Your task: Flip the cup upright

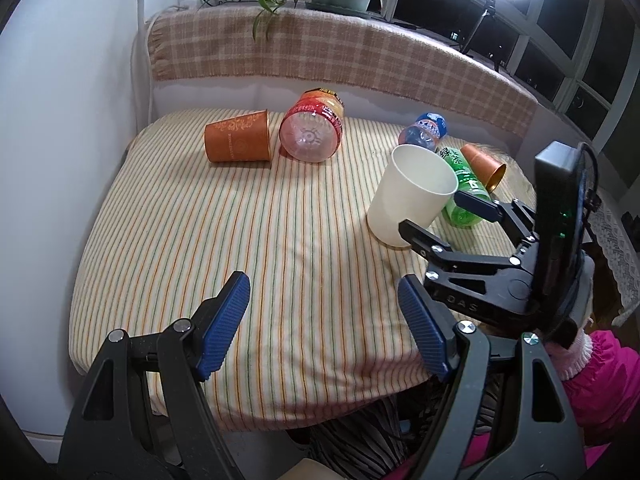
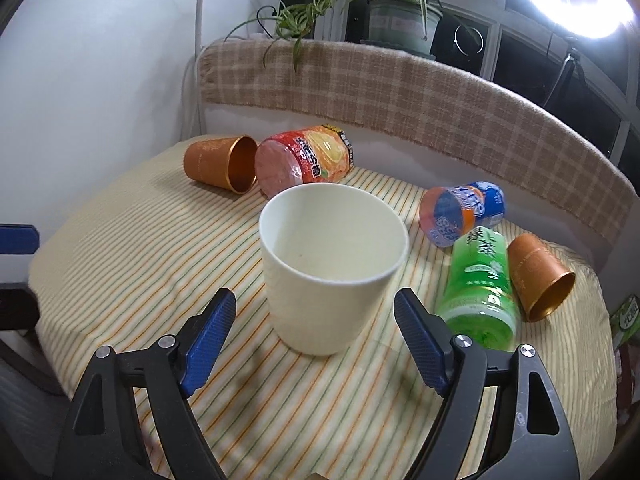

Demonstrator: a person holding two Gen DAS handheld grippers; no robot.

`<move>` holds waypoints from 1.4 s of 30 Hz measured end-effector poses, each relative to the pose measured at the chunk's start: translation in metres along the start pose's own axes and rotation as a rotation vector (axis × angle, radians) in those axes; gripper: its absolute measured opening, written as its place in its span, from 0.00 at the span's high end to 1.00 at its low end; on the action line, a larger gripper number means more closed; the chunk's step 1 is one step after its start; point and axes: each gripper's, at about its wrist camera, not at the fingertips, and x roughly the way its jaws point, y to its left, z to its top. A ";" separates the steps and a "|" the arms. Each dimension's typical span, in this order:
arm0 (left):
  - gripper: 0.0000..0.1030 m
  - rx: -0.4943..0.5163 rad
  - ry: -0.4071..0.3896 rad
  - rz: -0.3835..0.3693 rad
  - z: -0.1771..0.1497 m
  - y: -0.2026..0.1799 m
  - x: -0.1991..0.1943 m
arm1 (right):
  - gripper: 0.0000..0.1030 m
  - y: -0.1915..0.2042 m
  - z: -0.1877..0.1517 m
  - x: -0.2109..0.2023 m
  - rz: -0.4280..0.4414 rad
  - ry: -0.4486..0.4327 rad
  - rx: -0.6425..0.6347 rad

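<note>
Right wrist view, left to right: an orange paper cup (image 2: 220, 164) lies on its side near the far left corner of the striped cloth-covered counter (image 2: 120, 256), a red-labelled plastic bottle (image 2: 306, 158) just beside it. The cream paper cup (image 2: 332, 268) stands upright mid-counter, just ahead of the right tool (image 2: 316, 344), whose blue pads are spread and touch nothing. Near the right edge lie a blue-labelled bottle (image 2: 460, 212), a green tea bottle (image 2: 480, 288) and another orange cup (image 2: 538, 276). The left tool (image 1: 324, 328) is likewise spread wide over the near edge.
</note>
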 end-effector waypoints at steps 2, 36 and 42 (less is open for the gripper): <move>0.23 0.003 -0.007 0.003 -0.002 -0.002 -0.003 | 0.21 -0.001 -0.002 -0.008 0.004 -0.006 0.008; 0.05 0.068 -0.311 0.130 -0.016 -0.062 -0.048 | 0.20 -0.075 -0.039 -0.159 -0.171 -0.143 0.266; 0.01 0.077 -0.375 0.149 -0.014 -0.065 -0.056 | 0.19 -0.080 -0.038 -0.164 -0.173 -0.175 0.283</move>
